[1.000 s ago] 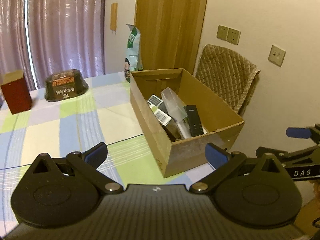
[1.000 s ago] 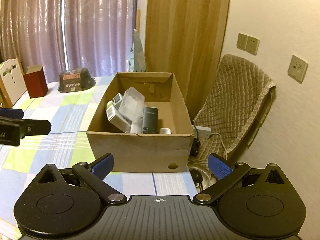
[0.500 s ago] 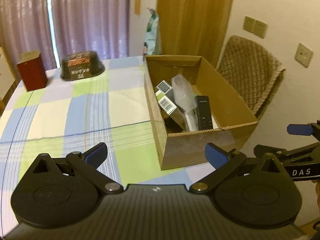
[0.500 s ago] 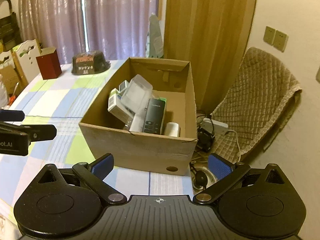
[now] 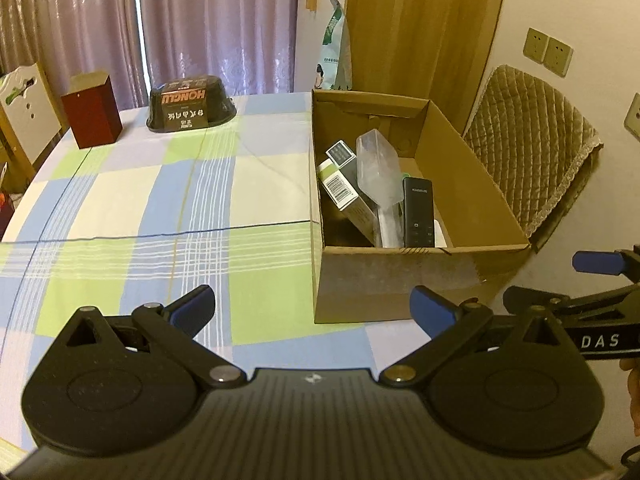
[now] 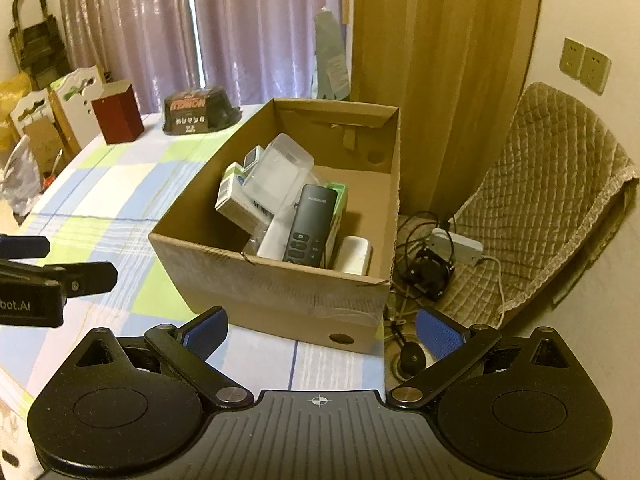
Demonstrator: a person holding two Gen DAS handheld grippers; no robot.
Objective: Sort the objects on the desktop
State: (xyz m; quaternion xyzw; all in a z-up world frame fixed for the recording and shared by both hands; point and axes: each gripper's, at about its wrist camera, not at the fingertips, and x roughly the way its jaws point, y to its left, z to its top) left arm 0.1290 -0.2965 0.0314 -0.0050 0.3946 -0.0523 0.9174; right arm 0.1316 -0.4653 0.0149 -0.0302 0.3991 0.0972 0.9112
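both grippers empty, items already in box

left gripper (image 5: 312, 306) jaws spread wide, blue pads apart, nothing between them. it hovers over the near edge of the checked tablecloth (image 5: 160, 208), pointing toward the cardboard box (image 5: 400, 280). right gripper (image 6: 322, 330) also wide open, holding nothing, hovering just in front of the box's near wall. each gripper shows at the side of the other's view.

the box sits on the table's right end, open top. inside: a black remote (image 6: 308, 226) leaning upright against the near wall, a clear plastic container (image 6: 280, 172) tilted on top of the pile, a white and green carton with barcode (image 5: 340, 190) leaning at the left side, a small grey-faced packet (image 5: 341, 153) behind it, a white block (image 6: 354, 254) to the right of the remote.

on the far part of the table, well apart from the box: a dark red box (image 5: 92, 114) and a black bowl-shaped pack (image 5: 190, 104) upside down. a quilted chair (image 6: 556, 196) stands right of the table, with cables and a power strip (image 6: 456, 242) on its seat. purple curtains (image 5: 216, 20) behind.
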